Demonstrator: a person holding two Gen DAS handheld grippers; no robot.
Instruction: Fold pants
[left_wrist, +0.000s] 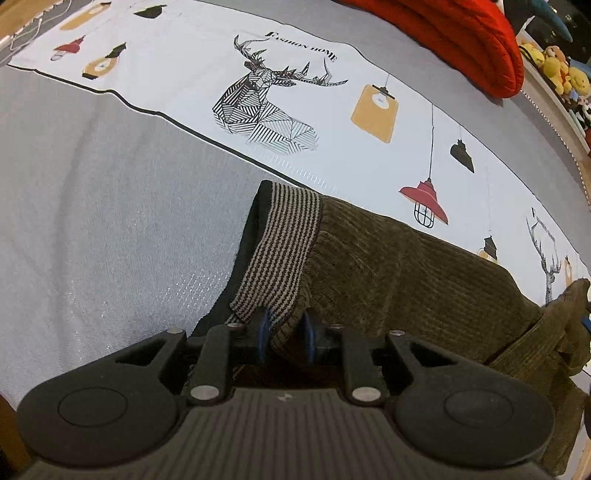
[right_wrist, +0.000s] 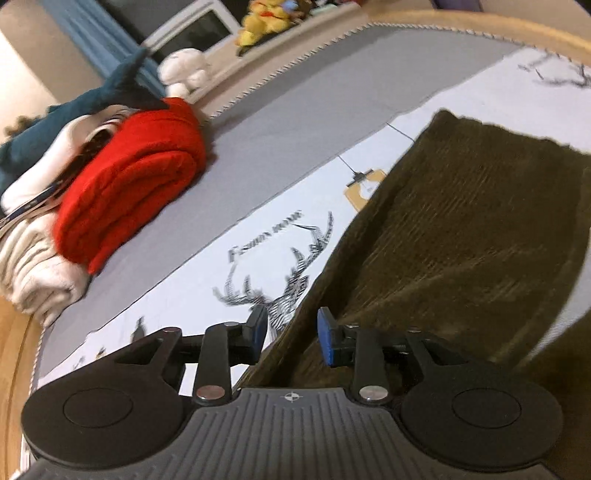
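Note:
Dark olive corduroy pants (left_wrist: 399, 266) lie on a white printed cloth on the bed. Their striped ribbed band (left_wrist: 284, 243) points toward me in the left wrist view. My left gripper (left_wrist: 285, 334) is shut on the pants fabric just below that band, blue pads pinching a fold. In the right wrist view the pants (right_wrist: 461, 240) spread to the right. My right gripper (right_wrist: 291, 334) is open, its blue pads astride the pants' left edge, with nothing pinched.
The white cloth with a deer print (left_wrist: 266, 99) covers a grey bedspread (left_wrist: 92, 221). A folded red knit (right_wrist: 129, 184) sits on a stack of folded clothes (right_wrist: 33, 266) at the bed's edge. Plush toys (left_wrist: 557, 70) line a ledge behind.

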